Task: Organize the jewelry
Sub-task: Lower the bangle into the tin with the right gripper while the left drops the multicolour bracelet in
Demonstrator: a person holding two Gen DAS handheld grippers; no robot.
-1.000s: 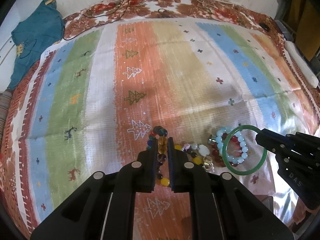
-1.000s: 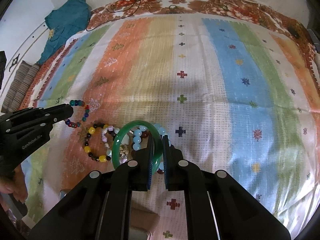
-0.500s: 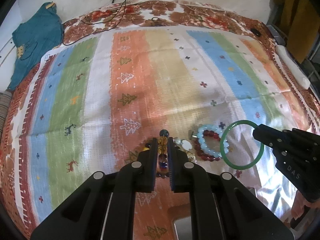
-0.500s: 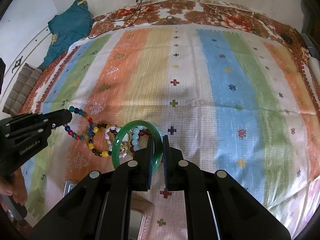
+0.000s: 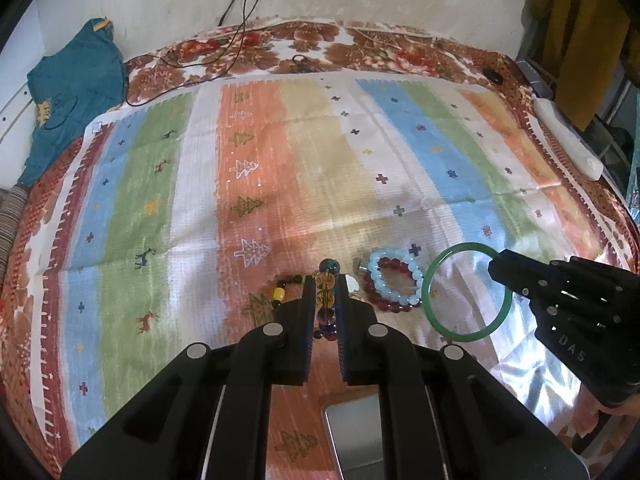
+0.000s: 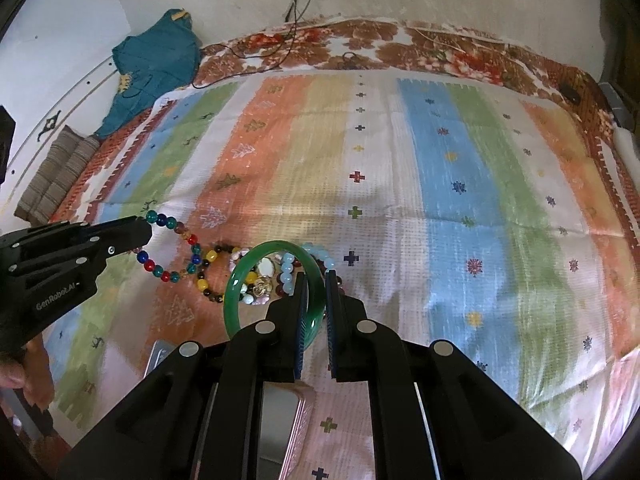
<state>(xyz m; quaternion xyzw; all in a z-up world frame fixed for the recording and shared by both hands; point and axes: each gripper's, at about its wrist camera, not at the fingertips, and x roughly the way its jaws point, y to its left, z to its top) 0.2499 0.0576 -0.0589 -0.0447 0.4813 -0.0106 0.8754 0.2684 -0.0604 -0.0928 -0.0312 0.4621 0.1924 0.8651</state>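
Left gripper (image 5: 325, 300) jaws clamped on multicoloured glass-bead bracelet (image 6: 172, 248); right gripper (image 6: 312, 300) jaws clamped on smooth green jade-like bangle (image 6: 272, 280). Risk: bangle slipping from jaws, bead string swinging loose.

bangle (image 5: 466, 290) right of bracelet pile (image 5: 394, 286), both on striped cloth (image 5: 320, 160)

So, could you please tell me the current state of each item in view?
Left gripper: shut on multicoloured glass-bead bracelet, dangling.
Right gripper: shut on smooth green jade bangle, lifted.
Pale blue bead bracelet: lying on striped cloth.
Dark red bead bracelet: lying beneath it.
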